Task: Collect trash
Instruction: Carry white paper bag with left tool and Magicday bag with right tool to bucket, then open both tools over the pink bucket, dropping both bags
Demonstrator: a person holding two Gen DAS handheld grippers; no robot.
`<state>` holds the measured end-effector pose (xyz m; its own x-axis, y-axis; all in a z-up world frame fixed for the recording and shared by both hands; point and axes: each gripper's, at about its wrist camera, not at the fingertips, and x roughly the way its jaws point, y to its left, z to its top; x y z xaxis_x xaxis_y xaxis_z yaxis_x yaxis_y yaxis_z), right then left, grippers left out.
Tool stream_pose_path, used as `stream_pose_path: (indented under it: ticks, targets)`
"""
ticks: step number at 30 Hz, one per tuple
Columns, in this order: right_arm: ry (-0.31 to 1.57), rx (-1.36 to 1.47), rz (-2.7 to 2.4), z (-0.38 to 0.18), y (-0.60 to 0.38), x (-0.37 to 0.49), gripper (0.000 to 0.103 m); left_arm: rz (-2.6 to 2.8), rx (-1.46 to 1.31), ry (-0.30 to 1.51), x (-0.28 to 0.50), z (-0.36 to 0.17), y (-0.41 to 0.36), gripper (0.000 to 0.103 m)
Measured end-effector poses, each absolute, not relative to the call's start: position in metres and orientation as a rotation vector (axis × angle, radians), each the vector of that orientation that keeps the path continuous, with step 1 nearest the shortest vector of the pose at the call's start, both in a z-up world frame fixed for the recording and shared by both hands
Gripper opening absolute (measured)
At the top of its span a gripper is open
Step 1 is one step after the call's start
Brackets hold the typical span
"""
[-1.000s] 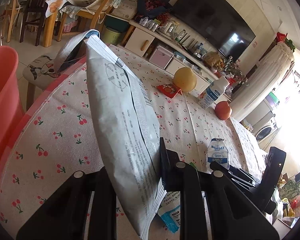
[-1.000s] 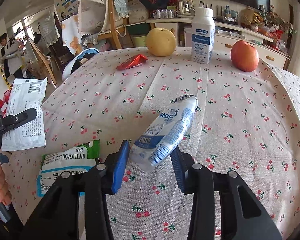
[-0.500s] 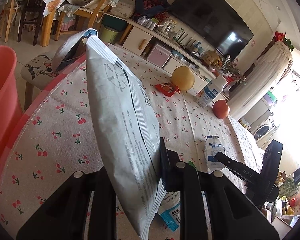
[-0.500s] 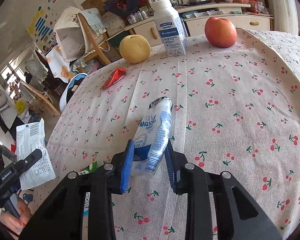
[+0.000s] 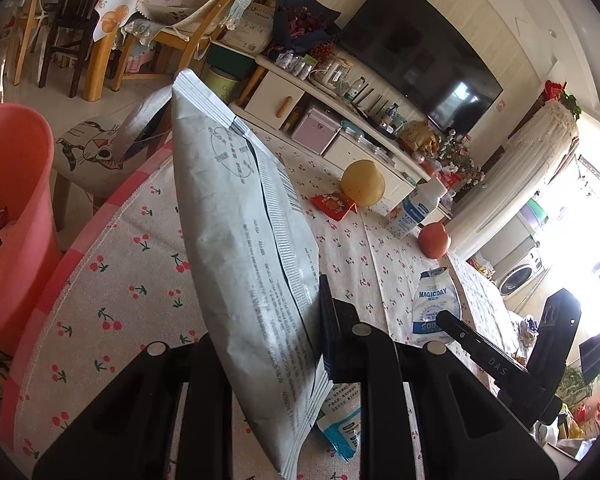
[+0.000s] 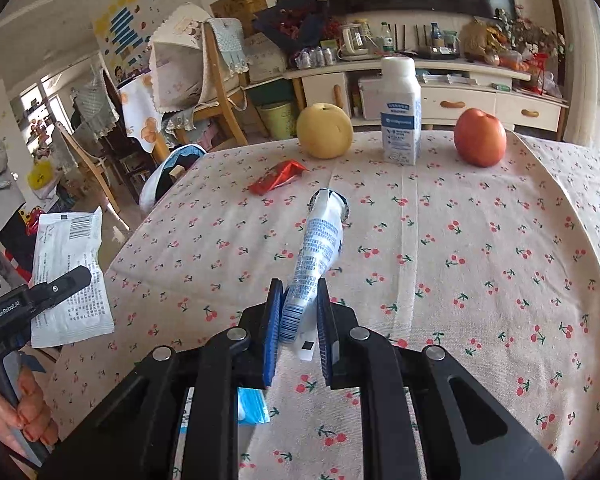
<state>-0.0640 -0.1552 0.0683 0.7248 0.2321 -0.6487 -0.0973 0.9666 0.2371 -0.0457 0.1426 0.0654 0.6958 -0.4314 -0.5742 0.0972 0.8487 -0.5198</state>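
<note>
right wrist: pouch [image 6: 318, 248] pinched between blue fingers [image 6: 271, 328].

White tablecloth [image 6: 480, 240] with red cherries; red wrapper [image 6: 278, 176]; pink bin [image 5: 12, 216]

The tablecloth [image 6: 480, 240] is coarse woven cloth printed with cherries. The grey snack bag [image 5: 244, 248] looks matt and crinkled. The red wrapper [image 6: 278, 176] is glossy foil; the pink bin [image 5: 12, 200] is smooth plastic.
</note>
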Motion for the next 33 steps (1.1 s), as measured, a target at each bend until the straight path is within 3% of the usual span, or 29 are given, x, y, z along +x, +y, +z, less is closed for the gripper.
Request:
stream_pose_path:
  ticks: [10, 22, 33]
  targets:
    - [0.691, 0.189, 0.371, 0.107, -0.077, -0.062, 0.018, -0.213, -0.509, 0.642, -0.057, 0.088, 0.186, 0.022]
    - [0.694, 0.089, 0.703, 0.139, 0.089, -0.049, 0.018, 0.115, -0.578, 0.5, -0.077, 0.1, 0.287, 0.022]
    - [0.798, 0.017, 0.831, 0.112, 0.191, -0.021, 0.019, 0.308, -0.681, 0.621, -0.071, 0.072, 0.352, 0.024]
